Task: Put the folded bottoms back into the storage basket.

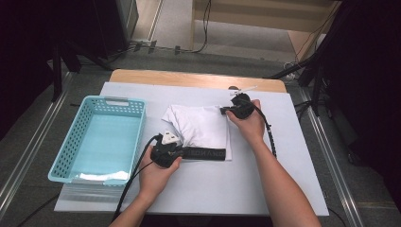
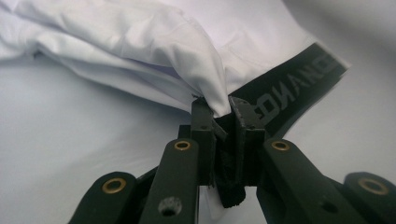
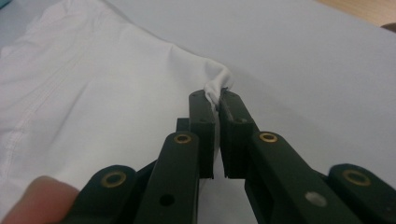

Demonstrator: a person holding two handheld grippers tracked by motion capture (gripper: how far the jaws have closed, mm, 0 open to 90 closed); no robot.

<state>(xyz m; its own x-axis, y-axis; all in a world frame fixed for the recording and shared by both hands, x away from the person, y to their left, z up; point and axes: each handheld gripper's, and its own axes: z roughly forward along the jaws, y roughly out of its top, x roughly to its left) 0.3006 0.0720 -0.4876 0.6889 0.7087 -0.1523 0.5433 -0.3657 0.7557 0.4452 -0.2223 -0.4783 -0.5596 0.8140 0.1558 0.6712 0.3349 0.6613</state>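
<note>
1. At the far left of the tabletop (image 1: 265,189) stands a light blue basket (image 1: 71,156). It looks empty, though a pale shine on its floor near the front wall makes this hard to confirm from the high view.

2. Just right of the basket, the left hand-held gripper (image 1: 182,152) points toward the right. Its jaws are closed on the white garment (image 1: 203,127); in the left gripper view a fold of the white cloth (image 2: 205,70) is pinched between the jaws, right beside the black waistband (image 1: 205,153) with printed letters.

3. The garment lies in the middle of the tabletop, partly folded, with the waistband along its near edge. Its long axis, as it is held, runs from the near-left corner to the far-right corner, so from one hand-held gripper to the other.

4. At the far right corner of the garment, the right hand-held gripper (image 1: 223,111) points toward the left. Its jaws are shut on a small tip of the white cloth (image 3: 217,86).

5. The relation that matters for the coming move, in my judgement: the garment hangs between both grips, and the basket is to the left. The left hand (image 1: 156,175) is much nearer to the basket, well apart from the right hand (image 1: 248,124), so the right side has farther to travel.
</note>
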